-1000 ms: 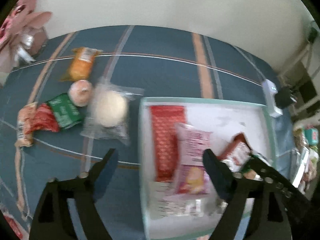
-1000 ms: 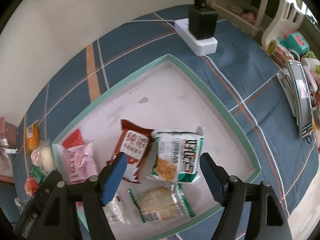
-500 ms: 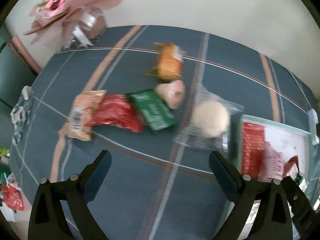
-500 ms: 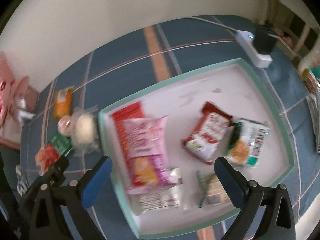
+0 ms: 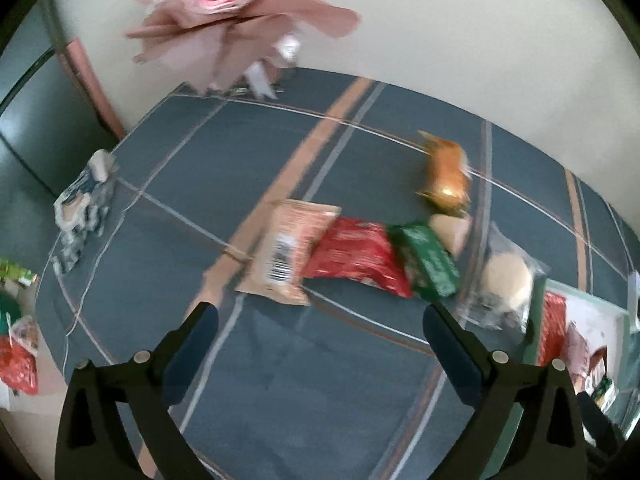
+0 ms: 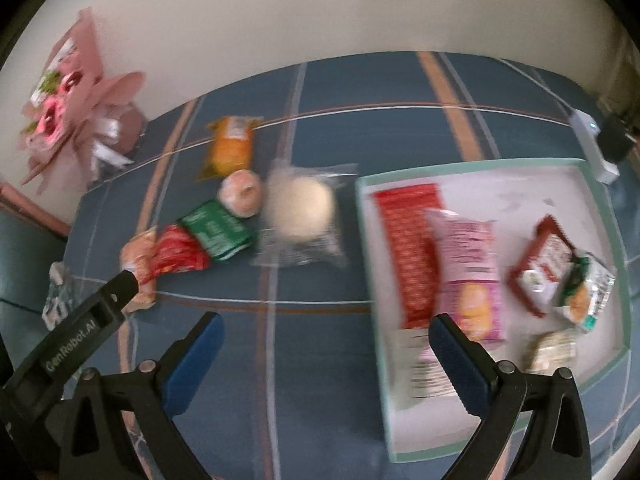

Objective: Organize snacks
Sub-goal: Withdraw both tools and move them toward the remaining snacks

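Observation:
Loose snacks lie on the blue plaid cloth: a tan packet (image 5: 290,252), a red packet (image 5: 356,258), a green packet (image 5: 430,266), an orange packet (image 5: 446,178), a round pink bun (image 6: 242,193) and a clear-wrapped white bun (image 6: 300,210). A white tray with a green rim (image 6: 600,200) holds several packets, among them a long red one (image 6: 410,240) and a pink one (image 6: 468,264). My left gripper (image 5: 320,332) is open and empty, just in front of the loose snacks. My right gripper (image 6: 326,338) is open and empty, between the loose snacks and the tray.
A pink paper flower bouquet (image 5: 224,20) stands at the back left by the wall. A crumpled wrapper (image 5: 80,208) lies at the cloth's left edge. A white power strip with a black plug (image 6: 596,148) sits beyond the tray.
Both grippers have swung left, away from the tray and toward the loose snacks. They remain open and empty. The snacks have not moved.

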Demonstrator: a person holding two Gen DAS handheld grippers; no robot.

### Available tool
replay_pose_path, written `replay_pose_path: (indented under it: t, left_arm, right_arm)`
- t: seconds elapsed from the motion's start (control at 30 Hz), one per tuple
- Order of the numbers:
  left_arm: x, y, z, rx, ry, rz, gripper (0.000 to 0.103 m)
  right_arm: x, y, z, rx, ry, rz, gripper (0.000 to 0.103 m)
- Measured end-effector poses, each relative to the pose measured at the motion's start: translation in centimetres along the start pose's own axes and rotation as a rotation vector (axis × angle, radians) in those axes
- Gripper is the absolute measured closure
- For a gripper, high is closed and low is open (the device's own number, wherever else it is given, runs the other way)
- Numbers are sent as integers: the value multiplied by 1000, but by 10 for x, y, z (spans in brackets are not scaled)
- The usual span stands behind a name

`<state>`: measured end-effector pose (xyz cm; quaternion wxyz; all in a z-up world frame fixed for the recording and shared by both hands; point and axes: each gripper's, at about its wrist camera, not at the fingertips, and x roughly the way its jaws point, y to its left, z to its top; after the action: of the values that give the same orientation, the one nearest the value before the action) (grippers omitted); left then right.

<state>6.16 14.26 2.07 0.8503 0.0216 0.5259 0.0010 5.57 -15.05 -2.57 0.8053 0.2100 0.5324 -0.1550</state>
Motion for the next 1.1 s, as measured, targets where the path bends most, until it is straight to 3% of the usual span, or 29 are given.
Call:
replay_pose_path:
  t: [0.27,0.63,1.1]
  left_arm:
    - [12,41,12,-119,25,-14,1]
    - [7,29,17,-59,52,-48,1]
    - [-1,12,29,-21,23,-95,1]
  right_arm:
    - [18,20,-2,-46,19,-21,0]
    - [11,13,7,-31,4,-34,0]
    - [-13,1,31,39,-72,4,0]
